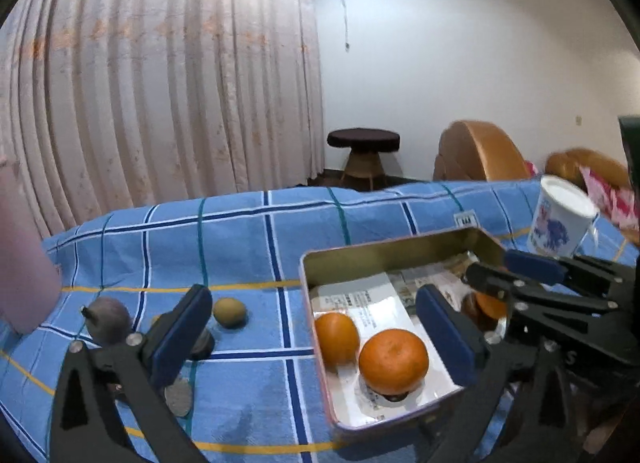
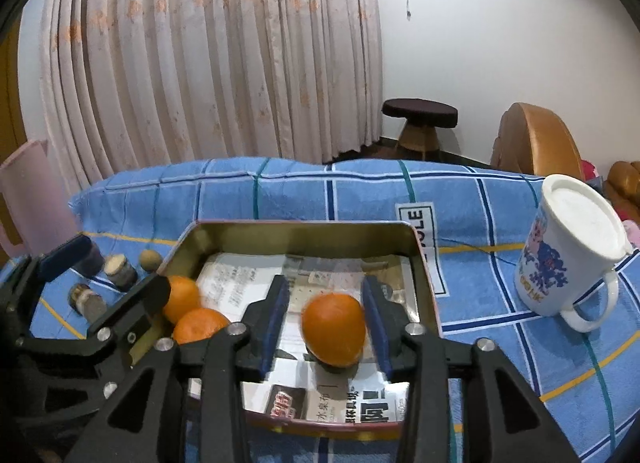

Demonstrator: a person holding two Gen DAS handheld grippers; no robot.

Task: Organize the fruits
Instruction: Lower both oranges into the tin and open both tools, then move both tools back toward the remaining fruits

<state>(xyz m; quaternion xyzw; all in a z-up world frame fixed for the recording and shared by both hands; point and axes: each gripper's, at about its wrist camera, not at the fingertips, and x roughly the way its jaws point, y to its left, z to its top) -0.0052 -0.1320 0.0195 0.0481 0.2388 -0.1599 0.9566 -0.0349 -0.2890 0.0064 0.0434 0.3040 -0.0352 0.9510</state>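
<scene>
Blue checked cloth (image 2: 280,191), right tool (image 2: 326,317) parted around orange (image 2: 334,327), left tool (image 1: 316,339) wide, empty.

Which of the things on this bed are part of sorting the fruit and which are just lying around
Part of the job:
- metal tin
- two oranges at its left
- third orange between the right tool fingers
- green fruit
- purple fruit
- left tool

Lying about:
- lidded mug
- pink container
- small jars
- coin

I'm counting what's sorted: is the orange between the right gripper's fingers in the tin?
In: the orange rests on the tin's paper lining.
</scene>
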